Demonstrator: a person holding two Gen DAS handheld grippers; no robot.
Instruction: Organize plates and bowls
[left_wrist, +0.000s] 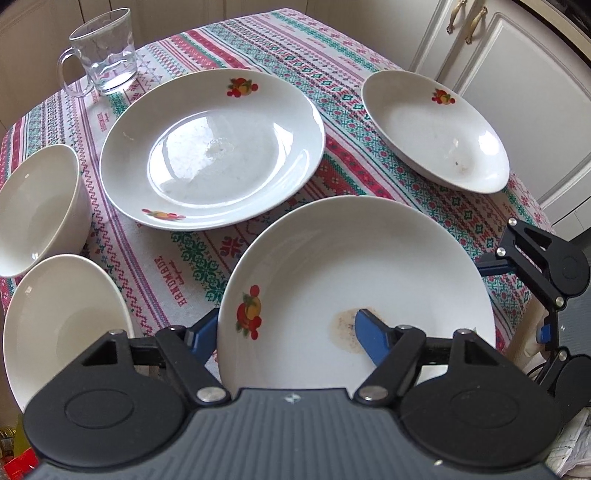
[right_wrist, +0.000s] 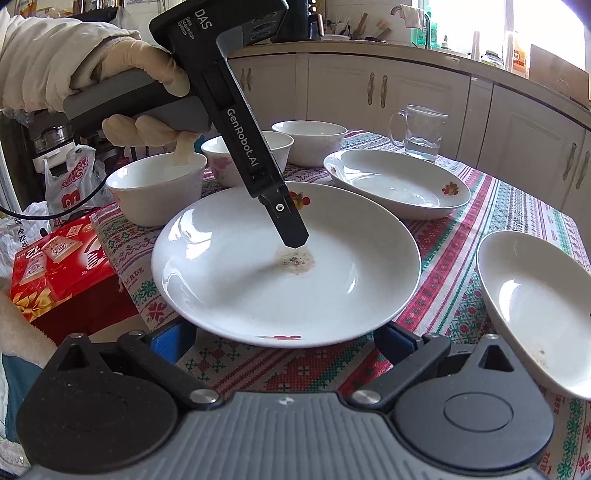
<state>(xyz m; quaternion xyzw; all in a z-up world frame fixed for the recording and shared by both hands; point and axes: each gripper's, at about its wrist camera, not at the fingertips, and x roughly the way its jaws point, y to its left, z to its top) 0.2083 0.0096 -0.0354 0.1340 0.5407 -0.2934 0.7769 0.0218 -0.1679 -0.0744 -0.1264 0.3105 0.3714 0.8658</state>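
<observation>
A white plate (left_wrist: 354, 258) with a fruit decal and a brown stain at its middle lies at the table's near edge. My left gripper (left_wrist: 286, 328) straddles its left rim. One blue finger (left_wrist: 369, 336) presses on the plate's floor beside the stain, and the other (left_wrist: 203, 332) sits against the outside of the rim. In the right wrist view the same plate (right_wrist: 258, 280) shows the inner finger (right_wrist: 291, 232) standing on the stain, held by a gloved hand (right_wrist: 147, 74). My right gripper (right_wrist: 286, 341) is open, its fingertips hidden below the plate's near rim.
A larger decal plate (left_wrist: 210, 147) lies behind, and a deep plate (left_wrist: 436, 129) sits to the right. Two bowls (left_wrist: 37, 206) (left_wrist: 66, 325) stand at the left, and a glass mug (left_wrist: 103, 51) at the back. A red box (right_wrist: 59, 266) sits beside the patterned tablecloth (right_wrist: 461, 258).
</observation>
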